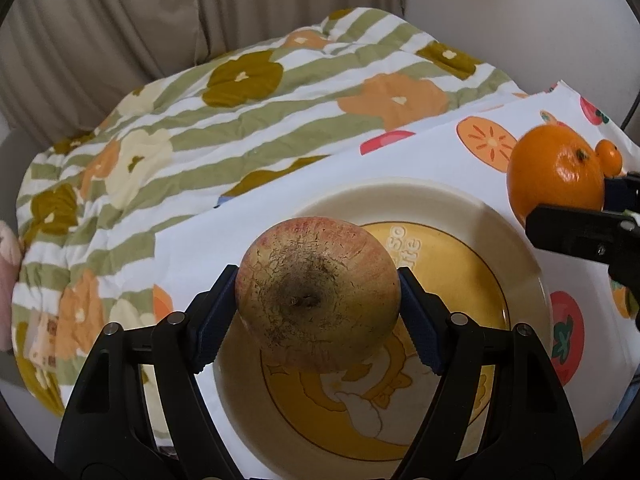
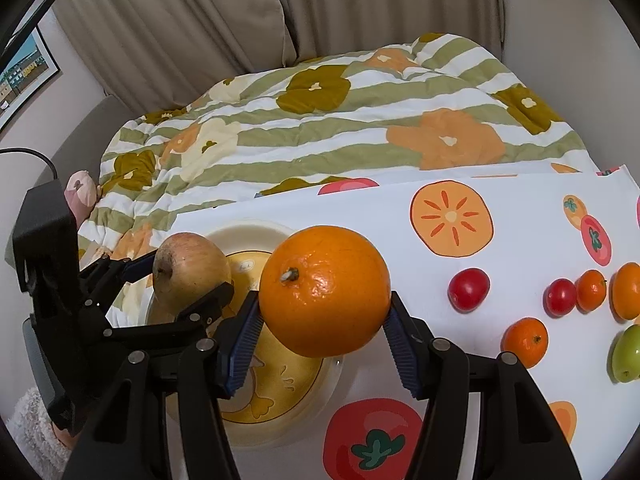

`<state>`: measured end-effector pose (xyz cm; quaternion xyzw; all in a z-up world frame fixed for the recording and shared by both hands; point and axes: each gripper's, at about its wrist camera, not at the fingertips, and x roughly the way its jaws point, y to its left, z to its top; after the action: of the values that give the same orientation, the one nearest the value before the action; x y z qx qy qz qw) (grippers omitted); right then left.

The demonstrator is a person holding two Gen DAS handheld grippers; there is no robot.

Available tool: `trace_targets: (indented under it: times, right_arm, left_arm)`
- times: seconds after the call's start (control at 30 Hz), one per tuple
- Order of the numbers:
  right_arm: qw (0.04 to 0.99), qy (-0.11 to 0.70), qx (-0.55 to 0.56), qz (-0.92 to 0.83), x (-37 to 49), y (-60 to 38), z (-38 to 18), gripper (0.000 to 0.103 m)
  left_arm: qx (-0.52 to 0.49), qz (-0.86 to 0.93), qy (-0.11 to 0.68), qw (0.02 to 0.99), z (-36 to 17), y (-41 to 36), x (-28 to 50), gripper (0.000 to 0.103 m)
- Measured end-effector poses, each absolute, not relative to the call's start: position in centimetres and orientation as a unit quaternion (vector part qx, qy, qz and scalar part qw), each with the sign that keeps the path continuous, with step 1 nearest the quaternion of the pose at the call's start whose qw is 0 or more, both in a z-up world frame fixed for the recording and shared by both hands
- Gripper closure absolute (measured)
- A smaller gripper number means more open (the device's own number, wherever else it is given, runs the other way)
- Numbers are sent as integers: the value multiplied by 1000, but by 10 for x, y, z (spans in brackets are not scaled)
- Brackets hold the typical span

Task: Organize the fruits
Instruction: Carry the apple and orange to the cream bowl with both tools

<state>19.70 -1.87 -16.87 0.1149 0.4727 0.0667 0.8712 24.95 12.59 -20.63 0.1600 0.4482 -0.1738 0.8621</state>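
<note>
Apple (image 1: 316,300) in left tongs (image 1: 318,316), stem end twd camera

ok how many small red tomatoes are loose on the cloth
2. One tomato lies right of the held orange; the other sits further right, beside a small orange. More may lie past the frame edge.

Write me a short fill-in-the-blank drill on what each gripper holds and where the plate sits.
1. The left gripper is clamped on the ____.
2. The right gripper holds a large ____.
3. Both fruits hang above the cream and yellow ____.
4. The small red fruits lie on the printed cloth, not on the ____.

Missing words: apple; orange; plate; plate
</note>
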Motion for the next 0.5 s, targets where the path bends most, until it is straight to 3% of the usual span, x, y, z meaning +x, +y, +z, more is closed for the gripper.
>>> trace_targets:
  times: [0.3,0.33,0.4,0.5]
  right_arm:
    - [872,473,107,68,202,-17,-169,47]
    - [872,473,106,68,203,-17,-169,47]
    - [872,472,105,70,203,-17,-168,47]
    - [873,472,93,83,204,-15,-168,47]
  left_arm:
    - [155,-186,448,860,-206,129,251,20]
    - [155,-187,439,865,-201,130,249,17]
    - [161,-187,421,873,-191,131,245,0]
    - [159,-191,404,880,-176,137,239,0]
